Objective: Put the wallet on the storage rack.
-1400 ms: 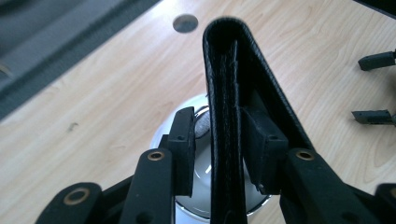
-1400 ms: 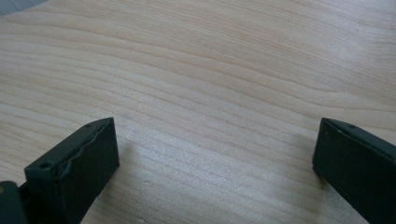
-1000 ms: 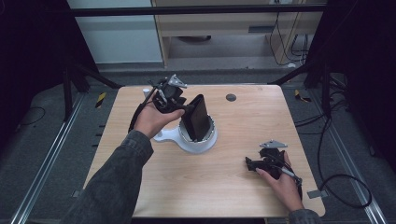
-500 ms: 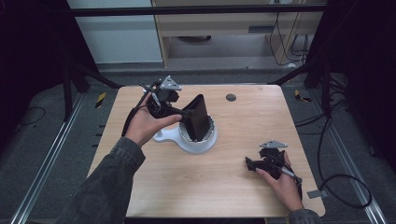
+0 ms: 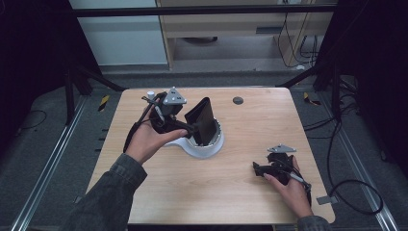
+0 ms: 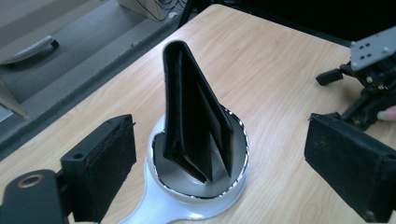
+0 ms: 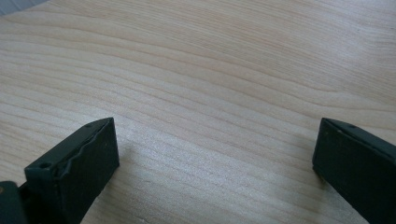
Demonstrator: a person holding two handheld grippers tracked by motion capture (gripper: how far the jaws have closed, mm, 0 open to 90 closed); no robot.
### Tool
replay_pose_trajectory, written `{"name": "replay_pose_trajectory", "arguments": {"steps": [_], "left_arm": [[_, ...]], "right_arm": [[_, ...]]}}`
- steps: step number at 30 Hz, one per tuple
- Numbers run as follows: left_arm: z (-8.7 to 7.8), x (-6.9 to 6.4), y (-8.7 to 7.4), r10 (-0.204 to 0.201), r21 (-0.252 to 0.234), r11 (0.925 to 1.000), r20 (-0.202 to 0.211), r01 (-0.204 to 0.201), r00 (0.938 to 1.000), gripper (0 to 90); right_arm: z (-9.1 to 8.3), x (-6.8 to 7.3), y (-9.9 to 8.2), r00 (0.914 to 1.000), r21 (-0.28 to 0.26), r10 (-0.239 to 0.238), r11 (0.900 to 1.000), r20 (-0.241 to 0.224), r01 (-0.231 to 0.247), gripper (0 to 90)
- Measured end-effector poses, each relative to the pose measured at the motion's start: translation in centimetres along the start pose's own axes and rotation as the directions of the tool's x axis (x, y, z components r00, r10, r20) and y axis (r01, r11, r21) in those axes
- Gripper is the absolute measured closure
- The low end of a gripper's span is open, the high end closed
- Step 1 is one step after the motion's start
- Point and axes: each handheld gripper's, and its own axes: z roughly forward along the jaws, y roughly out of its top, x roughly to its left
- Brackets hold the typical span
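Here, your left gripper has just been opening; its jaws stand wide apart with the black wallet between them, untouched. The wallet stands upright in the white bowl, centre frame, long axis vertical. Your right gripper, jaws apart, rests at lower right, well apart.

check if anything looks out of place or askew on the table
One thing: a black folded wallet stands on end inside the white bowl-shaped holder, leaning to one side and part open. The left tongs, whose jaws have just been opening, stand clear of it. Nothing is spilled or damaged.
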Motion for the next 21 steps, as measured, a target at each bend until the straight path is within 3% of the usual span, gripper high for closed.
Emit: {"name": "replay_pose_trajectory", "arguments": {"steps": [21], "left_arm": [[0.7, -3.5, -5.0, 0.025, 0.005, 0.9997, 0.054, -0.025, 0.9982, 5.4]], "right_arm": [[-0.1, 0.1, 0.0, 1.0, -0.001, 0.0, 1.0, -0.002, 0.0, 0.7]]}}
